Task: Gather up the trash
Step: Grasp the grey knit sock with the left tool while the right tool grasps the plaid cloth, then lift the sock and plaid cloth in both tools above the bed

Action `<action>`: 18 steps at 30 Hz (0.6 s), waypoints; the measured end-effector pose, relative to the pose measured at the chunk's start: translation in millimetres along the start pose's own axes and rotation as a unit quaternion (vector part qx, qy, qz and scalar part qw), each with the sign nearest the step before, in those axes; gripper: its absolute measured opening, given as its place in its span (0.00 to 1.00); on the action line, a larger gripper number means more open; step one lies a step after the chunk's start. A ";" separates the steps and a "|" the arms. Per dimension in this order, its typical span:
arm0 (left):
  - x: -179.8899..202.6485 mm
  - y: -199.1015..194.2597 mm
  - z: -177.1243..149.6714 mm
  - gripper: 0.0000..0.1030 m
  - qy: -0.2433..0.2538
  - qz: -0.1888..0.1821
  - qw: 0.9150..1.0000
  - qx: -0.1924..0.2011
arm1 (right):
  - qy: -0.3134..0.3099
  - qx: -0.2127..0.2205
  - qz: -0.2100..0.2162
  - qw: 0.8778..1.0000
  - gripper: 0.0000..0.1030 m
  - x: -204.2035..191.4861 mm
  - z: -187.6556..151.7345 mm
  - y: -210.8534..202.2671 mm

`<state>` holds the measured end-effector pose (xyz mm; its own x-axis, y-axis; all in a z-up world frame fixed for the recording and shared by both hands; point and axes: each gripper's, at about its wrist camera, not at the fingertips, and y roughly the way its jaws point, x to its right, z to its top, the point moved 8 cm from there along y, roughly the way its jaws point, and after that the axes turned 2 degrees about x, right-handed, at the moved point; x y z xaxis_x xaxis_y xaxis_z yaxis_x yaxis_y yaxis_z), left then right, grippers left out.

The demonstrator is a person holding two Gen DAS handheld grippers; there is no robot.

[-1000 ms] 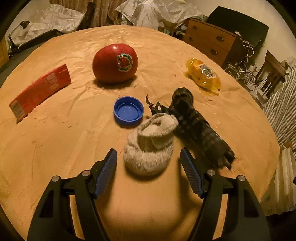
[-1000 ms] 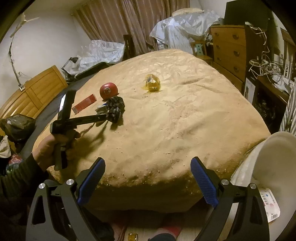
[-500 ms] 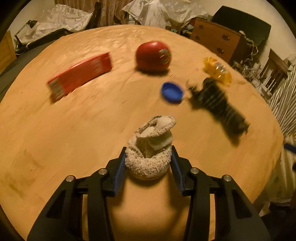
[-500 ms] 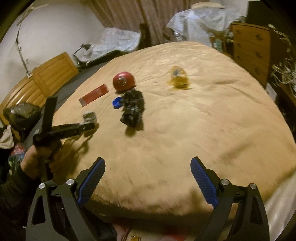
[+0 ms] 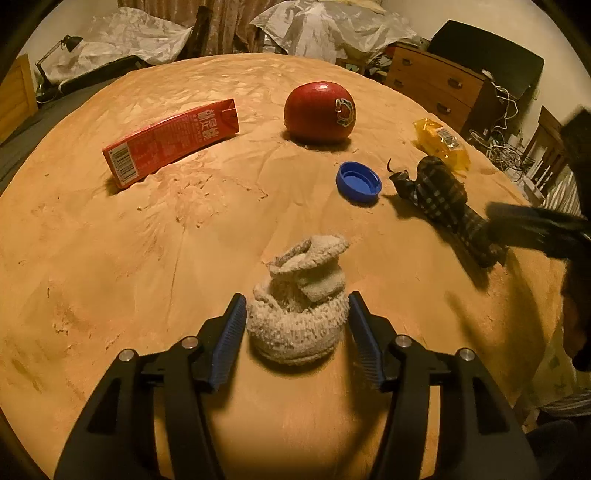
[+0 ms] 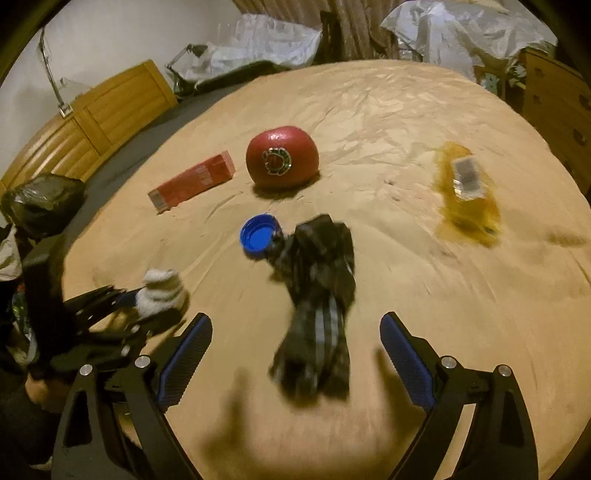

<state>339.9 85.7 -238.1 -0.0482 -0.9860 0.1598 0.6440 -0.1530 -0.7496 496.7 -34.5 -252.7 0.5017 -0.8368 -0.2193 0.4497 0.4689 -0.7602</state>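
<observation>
On the tan bed cover lie a red carton point(image 5: 170, 142) point(image 6: 192, 182), a red apple point(image 5: 319, 112) point(image 6: 282, 162), a blue bottle cap point(image 5: 358, 181) point(image 6: 258, 235), a yellow wrapper point(image 5: 441, 147) point(image 6: 467, 192) and a dark plaid sock point(image 5: 447, 206) point(image 6: 317, 310). My left gripper point(image 5: 297, 321) has its jaws slightly apart, just off each side of a rolled beige sock point(image 5: 301, 314) point(image 6: 162, 291), which rests on the cover. My right gripper point(image 6: 295, 347) is open, its fingers on both sides of the dark sock's near end.
A wooden dresser point(image 5: 439, 88) and cables stand to the right of the bed. Plastic-covered furniture point(image 5: 332, 29) is behind it. A wooden headboard point(image 6: 92, 114) and a dark bag point(image 6: 40, 203) are at the left. The bed edge drops off near both grippers.
My left gripper pulled the beige sock toward the bed's near left side, then loosened its jaws. My right gripper moved forward over the bed to the dark sock.
</observation>
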 end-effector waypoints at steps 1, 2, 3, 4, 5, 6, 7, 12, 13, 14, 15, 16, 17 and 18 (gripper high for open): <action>0.2 1.4 0.3 0.53 0.001 0.005 1.000 0.002 | -0.008 -0.008 -0.007 1.000 0.84 0.1 3.4 8.2; 0.3 1.2 -0.4 0.53 0.003 0.008 1.000 0.003 | -0.017 -0.014 -0.017 1.000 0.80 -0.1 5.5 14.9; 0.7 2.0 -0.7 0.53 0.005 0.011 1.000 0.004 | -0.028 -0.023 -0.033 0.999 0.77 0.1 7.9 23.7; 1.8 2.9 -1.0 0.53 0.009 0.016 1.000 0.004 | -0.032 -0.028 -0.041 0.998 0.72 0.8 7.8 29.3; 1.9 3.4 -1.1 0.53 0.012 0.019 1.000 0.005 | -0.035 -0.034 -0.051 0.998 0.66 2.2 8.0 34.4; 2.5 3.9 -1.3 0.53 0.015 0.022 1.000 0.006 | -0.038 -0.038 -0.060 0.997 0.64 3.1 7.3 38.1; 2.7 4.4 -1.3 0.53 0.016 0.025 1.000 0.007 | -0.043 -0.041 -0.068 0.996 0.61 3.9 6.7 42.0; 0.6 4.2 0.2 0.43 0.007 0.035 0.999 0.014 | -0.053 -0.026 -0.099 0.993 0.38 8.0 6.8 45.7; -0.7 3.1 0.8 0.41 0.001 0.035 0.999 0.017 | -0.050 -0.020 -0.098 0.994 0.36 8.5 6.7 44.1; -1.7 2.9 1.3 0.41 -0.003 0.035 0.999 0.018 | -0.047 -0.016 -0.098 0.994 0.34 9.2 6.3 42.5; -2.1 1.8 0.9 0.40 -0.006 0.035 0.999 0.020 | -0.044 -0.009 -0.100 0.994 0.34 10.0 5.6 39.5; -2.9 0.2 0.7 0.39 -0.011 0.035 0.999 0.022 | -0.040 0.000 -0.101 0.994 0.33 10.8 4.5 34.2; -3.6 -2.2 0.2 0.39 -0.013 0.036 0.999 0.024 | -0.035 0.008 -0.100 0.994 0.33 11.3 3.5 28.5; -3.3 -5.6 -0.2 0.39 -0.015 0.036 0.999 0.027 | -0.029 0.021 -0.099 0.994 0.33 10.9 2.4 19.7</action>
<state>336.2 89.8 -234.5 0.0217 -0.9917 0.1269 0.6859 -0.0776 -0.7235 512.8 -33.7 -268.6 0.4415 -0.8967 -0.0313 0.5742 0.3092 -0.7581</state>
